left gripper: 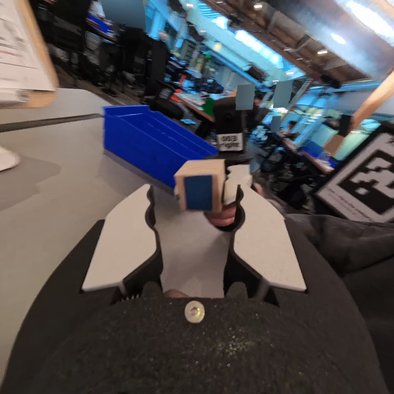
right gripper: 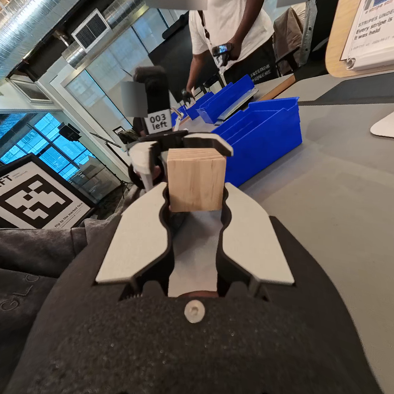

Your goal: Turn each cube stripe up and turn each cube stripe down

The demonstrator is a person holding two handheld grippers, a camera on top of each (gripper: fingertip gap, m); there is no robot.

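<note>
A wooden cube (right gripper: 196,183) is clamped between the fingertips of my right gripper (right gripper: 195,191) and held above the grey table (right gripper: 319,213). Only plain wood faces show in the right wrist view. In the left wrist view the cube (left gripper: 200,191) shows a blue stripe on the face turned toward that camera. My left gripper (left gripper: 195,187) is open, its fingertips on either side of the cube with gaps. It also shows in the right wrist view, open, just behind the cube, with one finger (right gripper: 209,144) above it and one to its left.
A blue bin (right gripper: 266,138) stands on the table just beyond the cube; it also shows in the left wrist view (left gripper: 149,138). More blue bins (right gripper: 213,102) and a standing person (right gripper: 223,32) are farther back. A black-and-white marker board (right gripper: 36,196) leans at the left.
</note>
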